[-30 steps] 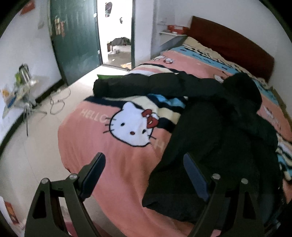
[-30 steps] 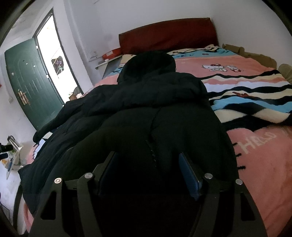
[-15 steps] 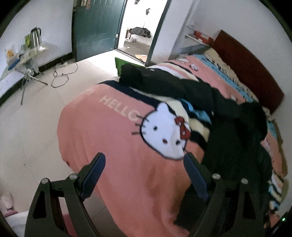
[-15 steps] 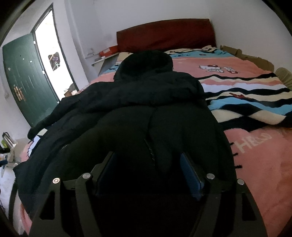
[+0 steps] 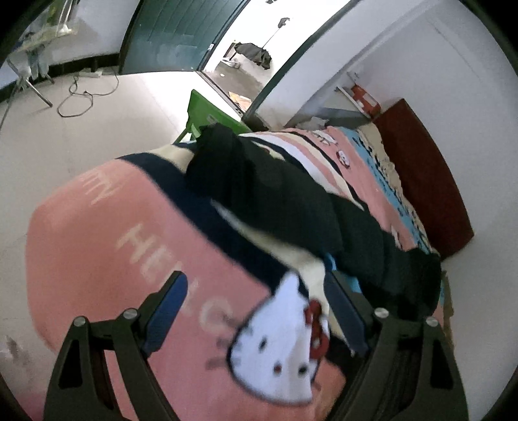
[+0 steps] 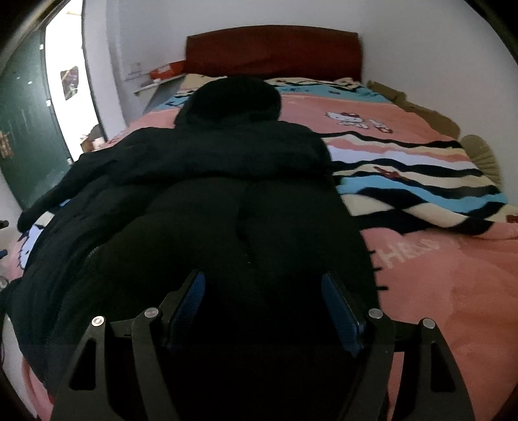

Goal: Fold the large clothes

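Observation:
A large black hooded coat lies spread on the pink Hello Kitty blanket on the bed, hood toward the headboard. One sleeve stretches toward the bed's left edge. My left gripper is open and empty, hovering above the blanket's Hello Kitty face, short of the sleeve. My right gripper is open, its blue pads on either side of the coat's lower hem; whether they touch the fabric is hidden in the dark.
A dark red headboard stands at the far end. A green chair stands beside the bed's left edge. A green door, an open doorway, floor cables and a small folding table lie to the left.
My left gripper has swung left and forward, from over the coat's hem to over the blanket, facing the sleeve. My right gripper has barely moved, tilting slightly over the hem.

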Action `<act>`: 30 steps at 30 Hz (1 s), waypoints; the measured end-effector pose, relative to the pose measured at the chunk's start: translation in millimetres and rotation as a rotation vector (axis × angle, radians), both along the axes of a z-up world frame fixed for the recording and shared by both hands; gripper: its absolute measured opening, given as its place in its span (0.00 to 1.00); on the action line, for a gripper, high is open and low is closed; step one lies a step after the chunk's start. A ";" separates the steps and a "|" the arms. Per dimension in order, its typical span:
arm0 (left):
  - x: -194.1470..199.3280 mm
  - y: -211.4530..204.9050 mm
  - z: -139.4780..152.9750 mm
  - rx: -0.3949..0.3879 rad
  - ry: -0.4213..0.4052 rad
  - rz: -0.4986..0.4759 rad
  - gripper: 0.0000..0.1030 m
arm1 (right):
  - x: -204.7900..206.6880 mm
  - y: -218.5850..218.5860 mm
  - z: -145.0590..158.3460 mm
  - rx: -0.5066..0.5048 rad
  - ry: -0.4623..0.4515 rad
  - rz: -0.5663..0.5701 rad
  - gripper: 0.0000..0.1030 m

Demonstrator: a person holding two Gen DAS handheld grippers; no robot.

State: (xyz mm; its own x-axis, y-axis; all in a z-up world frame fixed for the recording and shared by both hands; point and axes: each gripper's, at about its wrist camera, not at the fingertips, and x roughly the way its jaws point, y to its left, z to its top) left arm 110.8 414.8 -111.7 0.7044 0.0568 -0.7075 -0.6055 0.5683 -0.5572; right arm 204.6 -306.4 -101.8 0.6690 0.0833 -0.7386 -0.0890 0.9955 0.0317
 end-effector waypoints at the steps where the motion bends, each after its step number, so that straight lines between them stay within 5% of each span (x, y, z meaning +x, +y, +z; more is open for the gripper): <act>1: 9.7 7.9 -3.7 -0.011 -0.008 0.006 0.83 | -0.1 -1.5 2.8 -0.002 0.001 -0.017 0.71; 14: 83.5 60.0 -55.4 -0.215 -0.080 0.098 0.76 | -6.8 -15.3 46.8 -0.071 -0.030 -0.153 0.71; 16: 87.4 64.5 -60.7 -0.232 -0.086 0.121 0.69 | -8.7 -14.7 51.4 -0.082 -0.033 -0.166 0.71; 19: 91.7 69.7 -71.6 -0.237 -0.074 0.146 0.40 | -12.5 -14.6 56.0 -0.086 -0.035 -0.177 0.71; 24: 92.5 78.2 -80.2 -0.312 -0.094 0.141 0.18 | -22.8 -20.7 63.0 -0.066 -0.052 -0.193 0.71; 30: 92.9 72.5 -51.5 -0.254 -0.095 0.088 0.08 | -31.9 -31.5 70.0 -0.076 -0.061 -0.190 0.71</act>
State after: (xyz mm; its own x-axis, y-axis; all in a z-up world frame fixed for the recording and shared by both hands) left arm 203.7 487.3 -163.2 0.7685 -0.0495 -0.6379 -0.5847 0.3507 -0.7316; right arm 172.7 -337.9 -31.7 0.7107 -0.1024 -0.6960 0.1006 0.9940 -0.0435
